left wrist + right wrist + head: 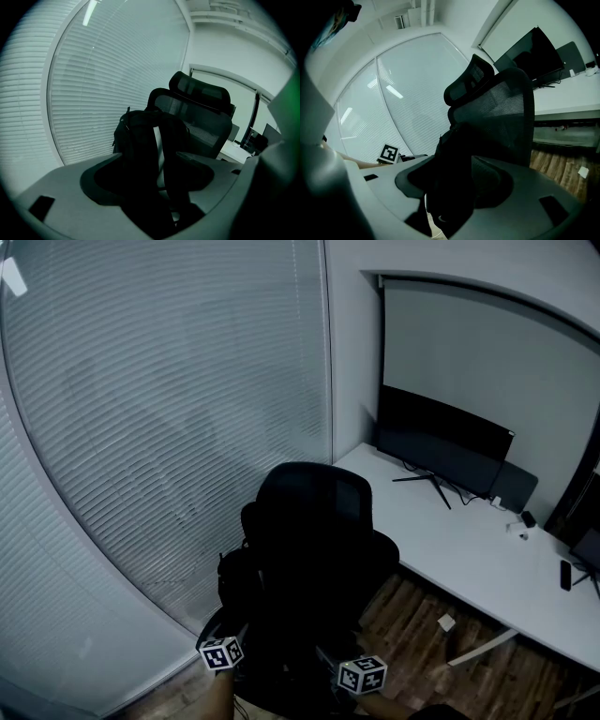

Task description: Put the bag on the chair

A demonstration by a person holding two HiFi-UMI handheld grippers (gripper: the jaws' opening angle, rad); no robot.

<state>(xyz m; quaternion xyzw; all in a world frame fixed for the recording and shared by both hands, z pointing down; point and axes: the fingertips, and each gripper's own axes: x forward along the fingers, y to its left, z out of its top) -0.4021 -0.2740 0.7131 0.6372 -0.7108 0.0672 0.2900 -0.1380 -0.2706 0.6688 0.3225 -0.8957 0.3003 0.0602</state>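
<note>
The bag (pixel 150 140) is black, with a pale grey stripe down one strap. It sits on the seat of the black office chair (pixel 201 108) and leans on the mesh back, under the headrest.

The left gripper (pixel 152 173) is down low in front of the chair. Its claw is let go: the two jaws stand wide apart, and the striped strap runs between them.

The right gripper (pixel 454 183) is low too, just beside the left one. Its jaws also stand wide apart, with the dark side of the bag between them. It is too dark there to see if they touch the bag.

Grey window blinds (pixel 169 409) are behind the chair. A white desk (pixel 469 549) with a dark monitor (pixel 441 442) stands to the right. The floor (pixel 412 615) under the desk is brown wood.
</note>
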